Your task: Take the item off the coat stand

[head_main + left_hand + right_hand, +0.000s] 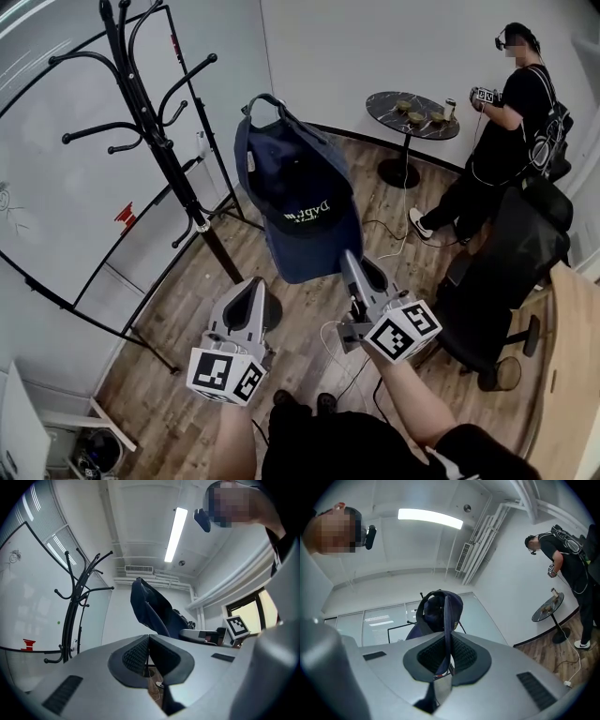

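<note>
A navy baseball cap (295, 187) hangs in the air to the right of the black coat stand (155, 141), clear of its hooks. My right gripper (349, 255) is shut on the cap's brim from below. In the right gripper view the brim (446, 620) runs edge-on between the closed pads, with the crown (433, 609) above them. My left gripper (255, 281) is lower and to the left, shut with nothing in it. In the left gripper view (149, 637) its jaws meet, with the cap (150, 606) ahead and the stand (77, 606) to the left.
A person (511, 112) stands at the back right beside a small round black table (412, 114). A black office chair (511, 272) is to my right, next to a wooden desk edge (572, 375). A whiteboard (56, 187) stands behind the stand. A white cable (394, 244) lies on the floor.
</note>
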A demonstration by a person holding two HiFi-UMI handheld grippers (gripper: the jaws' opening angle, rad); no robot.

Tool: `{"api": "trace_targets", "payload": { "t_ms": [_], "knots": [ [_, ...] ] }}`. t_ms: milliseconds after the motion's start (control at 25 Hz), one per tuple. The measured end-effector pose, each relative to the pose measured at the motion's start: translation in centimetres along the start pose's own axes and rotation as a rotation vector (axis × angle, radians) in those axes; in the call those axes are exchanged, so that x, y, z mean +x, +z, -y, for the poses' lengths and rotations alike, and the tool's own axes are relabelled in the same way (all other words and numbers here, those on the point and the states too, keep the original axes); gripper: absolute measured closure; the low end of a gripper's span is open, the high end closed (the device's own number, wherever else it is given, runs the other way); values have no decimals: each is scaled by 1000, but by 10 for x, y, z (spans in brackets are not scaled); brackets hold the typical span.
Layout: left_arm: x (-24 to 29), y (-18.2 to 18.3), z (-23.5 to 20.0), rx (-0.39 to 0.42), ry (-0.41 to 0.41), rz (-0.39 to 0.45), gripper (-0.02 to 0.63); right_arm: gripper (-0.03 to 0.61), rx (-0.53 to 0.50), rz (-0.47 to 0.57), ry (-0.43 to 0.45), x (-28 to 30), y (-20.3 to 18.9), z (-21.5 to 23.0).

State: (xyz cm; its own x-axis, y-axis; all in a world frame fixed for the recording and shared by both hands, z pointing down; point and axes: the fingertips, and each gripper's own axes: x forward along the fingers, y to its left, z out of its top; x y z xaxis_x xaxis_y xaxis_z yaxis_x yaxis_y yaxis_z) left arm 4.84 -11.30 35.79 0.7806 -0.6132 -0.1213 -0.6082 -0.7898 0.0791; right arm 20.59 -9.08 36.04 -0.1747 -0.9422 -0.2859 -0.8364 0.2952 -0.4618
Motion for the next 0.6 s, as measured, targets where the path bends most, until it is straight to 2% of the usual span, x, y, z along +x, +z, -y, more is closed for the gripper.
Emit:
{"api": "trace_targets", "payload": {
  "t_ms": [240,600],
  "knots": [
    [7,-1,11,3,-9,-3,598,535,-37,-47,8,-5,-6,5],
    [7,1,8,14,2,-7,598,535,-16,-72,30,-2,-15,6]
  ]
}}
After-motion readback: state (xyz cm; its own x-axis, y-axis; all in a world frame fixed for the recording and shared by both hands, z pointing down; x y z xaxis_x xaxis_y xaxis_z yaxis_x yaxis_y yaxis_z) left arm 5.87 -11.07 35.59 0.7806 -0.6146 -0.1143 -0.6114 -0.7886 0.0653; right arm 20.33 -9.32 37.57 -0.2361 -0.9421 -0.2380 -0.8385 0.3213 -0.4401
